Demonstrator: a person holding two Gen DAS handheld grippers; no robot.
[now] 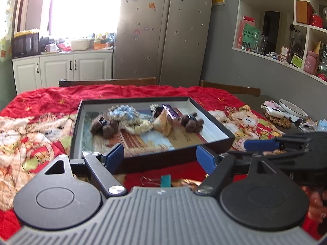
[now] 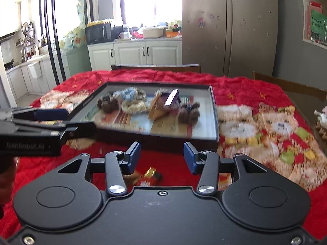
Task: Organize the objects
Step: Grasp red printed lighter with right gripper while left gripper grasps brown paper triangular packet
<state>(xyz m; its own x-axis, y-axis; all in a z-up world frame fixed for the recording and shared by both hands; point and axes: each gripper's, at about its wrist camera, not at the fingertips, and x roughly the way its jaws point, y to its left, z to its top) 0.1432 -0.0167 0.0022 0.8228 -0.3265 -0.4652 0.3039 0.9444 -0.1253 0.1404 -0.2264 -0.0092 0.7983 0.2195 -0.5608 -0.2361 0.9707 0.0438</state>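
The left gripper [image 1: 160, 156] has its fingers [image 1: 115, 153] spread wide with nothing between them; they sit just in front of the near wall of the black tray [image 1: 231, 136]. The right gripper [image 2: 161, 156] has fingers [image 2: 189, 158] partly spread, also empty, hovering over the red cloth [image 2: 245, 94] that covers the counter, near the tray's near edge.

Just below the left fingers lies a teal binder clip [image 1: 164, 180] on the cloth. Under the right fingers lies a small red-and-gold wrapped item [image 2: 150, 176]; what it is I cannot tell. Both are still outside the tray, so they are probably next to go in.

Inside the tray lie two brown fuzzy toys [image 1: 104, 125], a blue and cream knitted piece [image 1: 124, 113], a tan carton [image 1: 164, 125] and a purple box [image 1: 171, 112], crowded toward the middle.

Risks, as I judge them: the two grippers work close together, the right one's tip showing at the right of the left view, so they could knock together. The clip is thin and flat, so wide fingers may slip off it or snag the soft cloth. A low approach could also nudge the tray wall and shift the light tray.
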